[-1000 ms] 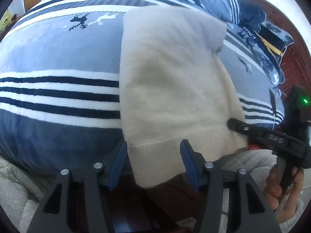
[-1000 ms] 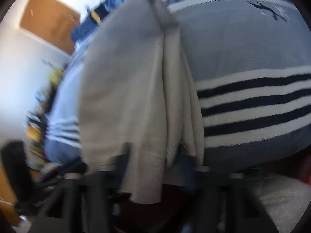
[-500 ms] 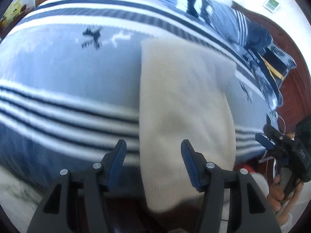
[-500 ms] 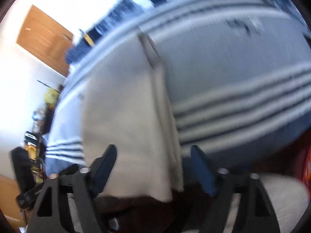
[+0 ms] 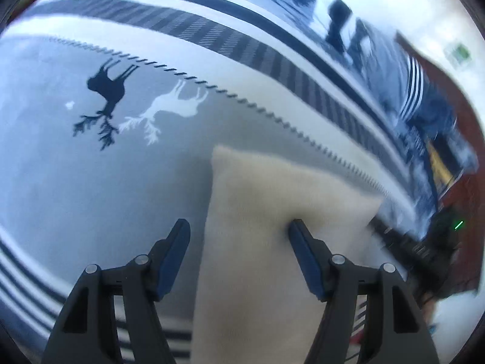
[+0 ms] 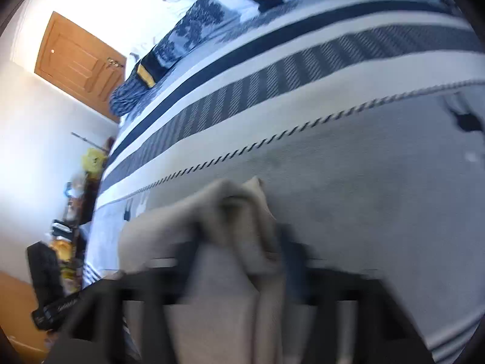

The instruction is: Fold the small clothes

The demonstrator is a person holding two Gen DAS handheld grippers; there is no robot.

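Beige garment lies on striped deer blanket, narrow, layered; lengthwise fold judged done, crosswise fold left. Left gripper fingers apart, straddling garment's left edge. Right gripper blurred; grip undeterminable, bunched cloth between fingers.

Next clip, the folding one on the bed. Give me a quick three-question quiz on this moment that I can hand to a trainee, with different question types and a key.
1. True or false: the left gripper is clamped shut on the beige garment.
2. Multiple choice: the garment lies on (A) a wooden table, (B) a striped blanket with deer on it, (C) a tiled floor.
3. Short answer: can the right wrist view settle whether the right gripper grips the garment?

Key
1. False: its fingers stand apart with the cloth between them.
2. B.
3. No: its fingers are motion-blurred, with bunched cloth between them.
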